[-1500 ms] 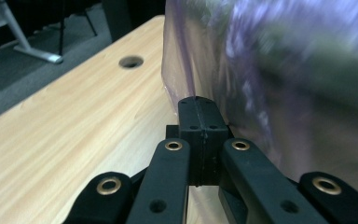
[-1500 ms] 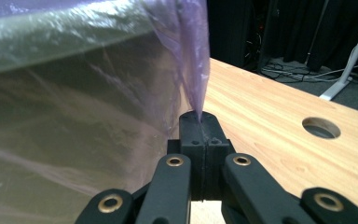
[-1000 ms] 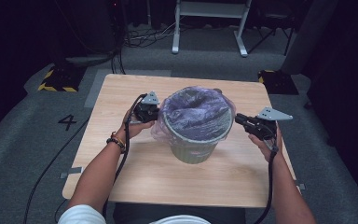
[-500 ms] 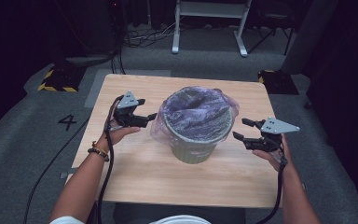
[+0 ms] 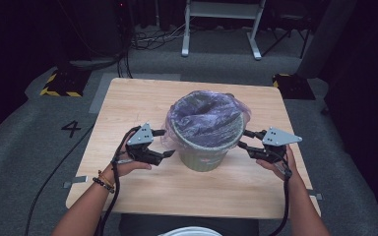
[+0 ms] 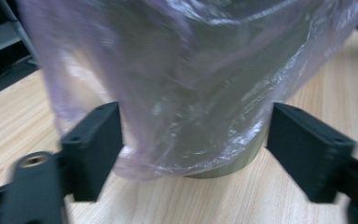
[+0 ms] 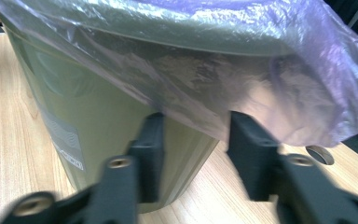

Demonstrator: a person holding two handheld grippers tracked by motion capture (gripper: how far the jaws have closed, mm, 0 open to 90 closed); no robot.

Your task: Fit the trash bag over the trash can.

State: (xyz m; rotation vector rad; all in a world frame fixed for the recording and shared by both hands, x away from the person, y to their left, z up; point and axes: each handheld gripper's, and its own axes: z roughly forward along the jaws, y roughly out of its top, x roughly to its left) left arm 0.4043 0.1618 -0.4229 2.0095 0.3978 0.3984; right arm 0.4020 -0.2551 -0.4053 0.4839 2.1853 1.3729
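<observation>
- The bin (image 5: 204, 147) is a small round pail, pale olive green, with walls that narrow slightly toward the base and a light printed label (image 7: 67, 142) low on its side
- A thin translucent purple bag (image 5: 206, 115) lines the bin, its crinkled film folded out over the rim and hanging in a loose skirt partway down the outer wall
- The bin stands upright on the wooden table (image 5: 128, 98), long axis vertical, open mouth facing straight up; it sits about midway across the table and a little toward the person's edge
- The left gripper (image 5: 166, 143) is just beside the bin on its left, jaws pointing at the wall below the rim; they have just closed in slightly and stand well apart
- In the left gripper view the hanging bag skirt (image 6: 186, 93) lies between its two jaws, but the pads do not press on it, so nothing is held
- The right gripper (image 5: 243, 139) is just beside the bin on its right, jaws aimed at the wall under the rim
- Its jaws have just been closing and are part open; in the right gripper view the lower edge of the bag (image 7: 200, 121) hangs at the gap between the tips, not gripped
</observation>
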